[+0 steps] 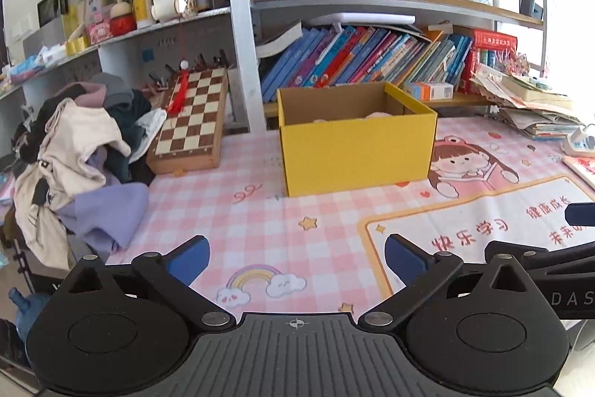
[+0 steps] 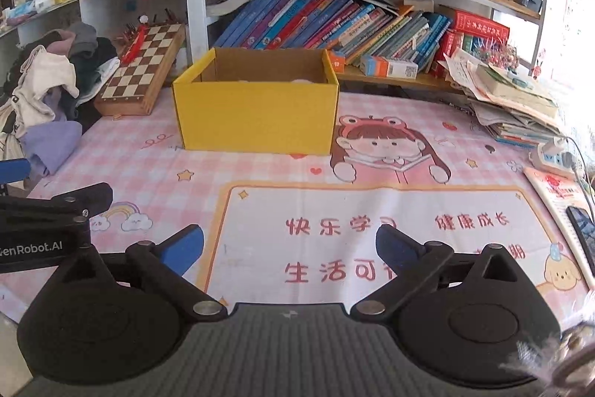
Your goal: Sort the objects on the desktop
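Observation:
An open yellow cardboard box [image 1: 357, 151] [image 2: 256, 110] stands on the pink checked desk mat [image 1: 282, 233] [image 2: 156, 170], with pale things barely showing over its rim. My left gripper [image 1: 293, 259] is open and empty, low over the mat, well short of the box. My right gripper [image 2: 290, 248] is also open with nothing between its blue pads, over the printed white panel of the mat. Each gripper shows at the edge of the other's view: the right one [image 1: 580, 214] and the left one [image 2: 15, 170].
A folded chessboard [image 1: 193, 121] [image 2: 145, 69] and a heap of clothes [image 1: 78, 155] [image 2: 41, 99] lie at the left. Books fill the shelf behind the box. A paper stack [image 2: 509, 103], a power strip [image 2: 554, 155], a notebook and a phone [image 2: 584, 233] sit at the right.

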A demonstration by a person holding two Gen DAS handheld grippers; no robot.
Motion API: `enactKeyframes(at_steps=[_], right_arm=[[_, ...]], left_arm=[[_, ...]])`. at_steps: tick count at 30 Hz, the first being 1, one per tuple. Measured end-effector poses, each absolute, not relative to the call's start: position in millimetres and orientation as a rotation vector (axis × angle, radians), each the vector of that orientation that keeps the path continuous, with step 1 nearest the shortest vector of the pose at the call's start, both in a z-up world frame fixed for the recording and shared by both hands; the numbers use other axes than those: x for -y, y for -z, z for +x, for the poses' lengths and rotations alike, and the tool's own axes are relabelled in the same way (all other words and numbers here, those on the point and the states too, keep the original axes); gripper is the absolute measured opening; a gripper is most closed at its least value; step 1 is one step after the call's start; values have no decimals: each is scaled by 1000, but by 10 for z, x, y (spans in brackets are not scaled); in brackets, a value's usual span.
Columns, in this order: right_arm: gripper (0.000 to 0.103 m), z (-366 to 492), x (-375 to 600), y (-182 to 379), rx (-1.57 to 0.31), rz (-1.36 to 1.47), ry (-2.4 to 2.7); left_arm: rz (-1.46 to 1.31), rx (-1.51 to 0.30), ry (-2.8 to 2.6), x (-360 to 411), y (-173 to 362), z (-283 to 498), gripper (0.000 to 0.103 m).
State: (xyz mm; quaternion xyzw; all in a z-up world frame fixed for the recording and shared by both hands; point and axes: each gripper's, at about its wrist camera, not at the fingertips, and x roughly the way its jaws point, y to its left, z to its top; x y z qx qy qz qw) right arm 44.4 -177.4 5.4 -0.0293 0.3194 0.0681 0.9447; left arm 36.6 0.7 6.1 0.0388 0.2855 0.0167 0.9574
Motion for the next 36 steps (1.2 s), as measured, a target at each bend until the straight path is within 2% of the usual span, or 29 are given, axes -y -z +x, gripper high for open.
enactKeyframes(at_steps=[10, 36], right_arm=[[103, 389, 1764, 3, -691, -42, -113], [103, 386, 1684, 7, -709, -62, -94]], left_arm=[[54, -629, -17, -75, -4, 297, 102], [38, -624, 6, -113, -24, 238, 102]])
